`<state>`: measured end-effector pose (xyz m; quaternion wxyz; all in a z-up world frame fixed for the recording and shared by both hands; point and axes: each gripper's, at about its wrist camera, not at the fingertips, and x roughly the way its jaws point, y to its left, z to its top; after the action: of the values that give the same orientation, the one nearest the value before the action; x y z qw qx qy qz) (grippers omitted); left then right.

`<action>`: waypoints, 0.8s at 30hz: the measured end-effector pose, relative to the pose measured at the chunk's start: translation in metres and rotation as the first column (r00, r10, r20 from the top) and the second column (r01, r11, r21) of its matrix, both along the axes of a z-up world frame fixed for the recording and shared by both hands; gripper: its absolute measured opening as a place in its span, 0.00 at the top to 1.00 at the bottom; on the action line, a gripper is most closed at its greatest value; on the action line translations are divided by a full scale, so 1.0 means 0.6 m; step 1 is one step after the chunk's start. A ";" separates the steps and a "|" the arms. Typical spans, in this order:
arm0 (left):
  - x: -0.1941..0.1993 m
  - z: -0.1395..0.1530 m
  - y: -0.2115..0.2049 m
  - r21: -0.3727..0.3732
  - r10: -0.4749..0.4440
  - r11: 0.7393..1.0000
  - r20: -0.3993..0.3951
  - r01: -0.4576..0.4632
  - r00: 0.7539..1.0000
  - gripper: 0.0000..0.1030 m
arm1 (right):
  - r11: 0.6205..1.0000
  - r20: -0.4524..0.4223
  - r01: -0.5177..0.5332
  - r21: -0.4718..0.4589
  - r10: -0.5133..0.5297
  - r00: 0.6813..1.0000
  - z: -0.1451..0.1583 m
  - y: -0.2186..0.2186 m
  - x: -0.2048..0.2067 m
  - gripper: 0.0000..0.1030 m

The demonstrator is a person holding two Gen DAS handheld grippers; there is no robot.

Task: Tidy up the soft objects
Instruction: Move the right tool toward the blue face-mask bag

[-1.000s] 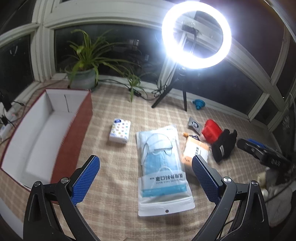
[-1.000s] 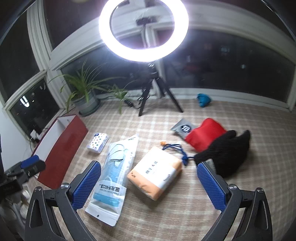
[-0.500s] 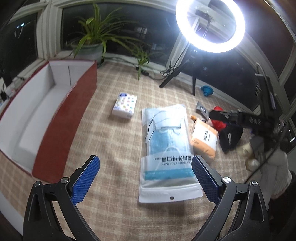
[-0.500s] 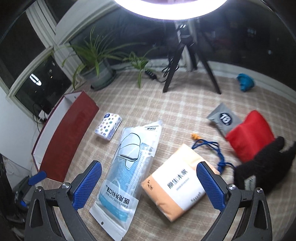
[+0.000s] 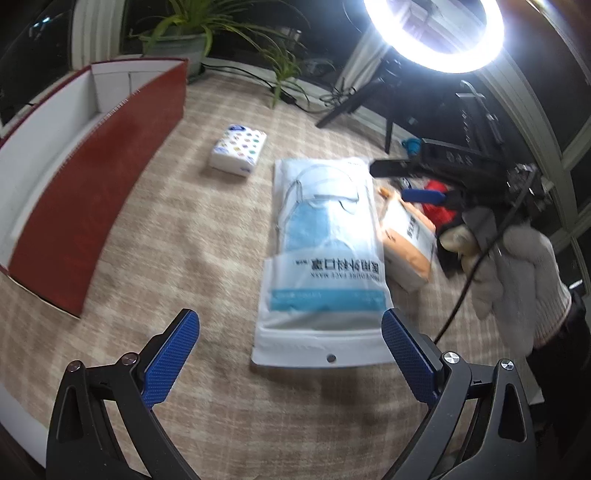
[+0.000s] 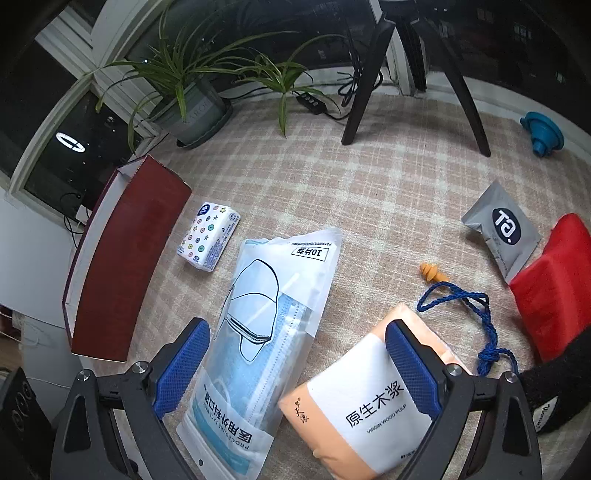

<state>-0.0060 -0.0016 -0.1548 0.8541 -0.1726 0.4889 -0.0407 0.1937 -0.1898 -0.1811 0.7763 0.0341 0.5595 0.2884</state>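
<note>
Two views agree: from the left, the left gripper hangs jaws spread over the mask pack on the desk, while from the right, the right gripper, jaws wide and just narrowing, nothing pinched, should centre on the tissue pack before closing gently.

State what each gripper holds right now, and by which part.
Nothing is held. The left gripper hangs open over the mask pack; the right gripper, jaws just narrowing, stands open over the tissue pack.

A glaring ring light brightens the blurred left view; fisheye edges fall dark.
</note>
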 end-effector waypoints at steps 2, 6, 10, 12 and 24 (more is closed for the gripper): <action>-0.003 -0.006 -0.004 -0.006 -0.015 1.000 -0.011 0.014 1.000 0.05 | 1.000 -0.014 0.001 0.002 -0.001 1.000 -0.008 -0.001 0.007 0.09; -0.008 -0.023 -0.009 -0.045 -0.036 0.998 -0.049 0.034 0.998 0.06 | 1.000 -0.028 -0.007 0.004 0.007 1.000 -0.014 0.000 0.016 0.10; -0.003 -0.032 -0.007 -0.037 -0.023 0.999 -0.060 0.021 0.998 0.06 | 0.999 -0.024 -0.035 -0.006 0.035 0.999 -0.010 0.013 0.018 0.14; 0.003 -0.033 -0.002 -0.036 -0.012 0.999 -0.060 0.010 0.998 0.06 | 0.999 -0.023 -0.048 -0.021 0.047 0.999 -0.012 0.020 0.020 0.19; 0.023 -0.032 0.006 -0.021 -0.022 1.000 -0.028 0.022 0.999 0.06 | 0.982 -0.105 -0.115 -0.148 0.100 0.989 -0.041 0.082 0.039 0.43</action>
<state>0.0080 0.0018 -0.1739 0.8447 -0.1767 0.5025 -0.0527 0.2169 -0.1409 -0.2056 0.7317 -0.0422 0.6182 0.2839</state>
